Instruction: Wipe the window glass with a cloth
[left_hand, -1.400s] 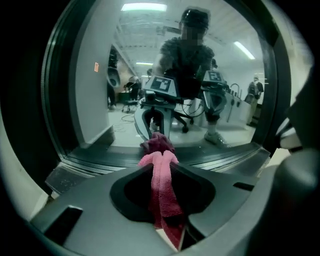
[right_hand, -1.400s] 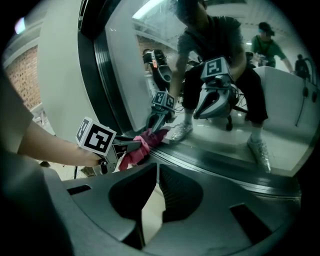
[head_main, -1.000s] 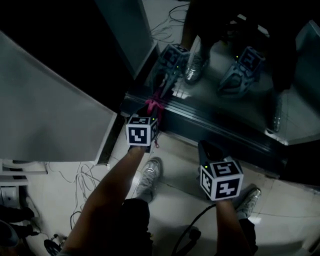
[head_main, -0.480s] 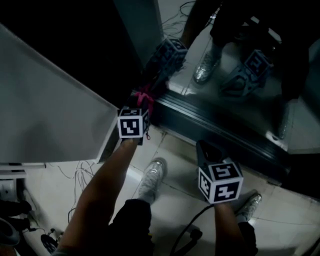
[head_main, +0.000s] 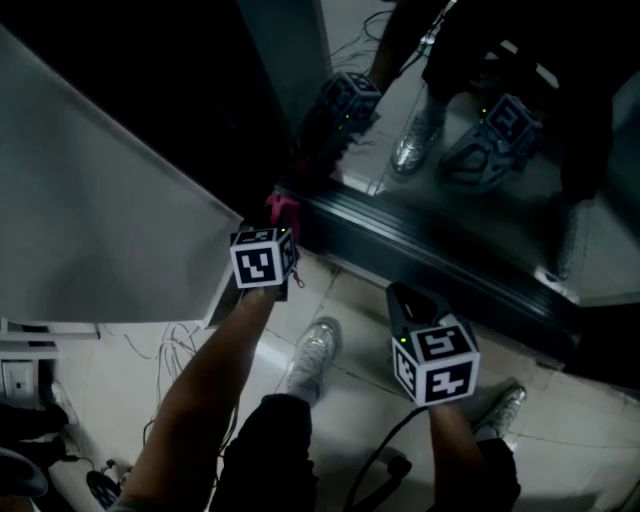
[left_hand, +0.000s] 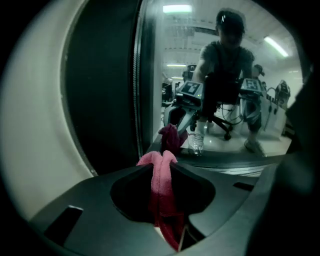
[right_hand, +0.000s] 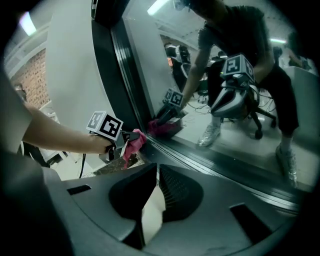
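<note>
Pink cloth (left_hand: 161, 185) is pinched tight between the jaws of the left gripper (left_hand: 162, 167), a fold bunching up above the tips and the rest hanging down between them. The cloth sits low at the left corner of the window glass (left_hand: 225, 75), next to the dark upright frame (left_hand: 102, 85). It is close to the pane, but a small gap shows between it and its darker reflection. In the head view the left gripper points away from the person towards the dark sill (head_main: 430, 255) that runs along the bottom of the glass.

The right gripper (right_hand: 156, 167) has its jaws drawn narrow, only a slit between them and nothing in it. It hangs to the right and nearer the person, over the pale floor tiles (head_main: 350, 300), short of the sill. The glass mirrors both grippers and the person's shoes. Loose cables (head_main: 170, 350) lie on the floor at the near left.
</note>
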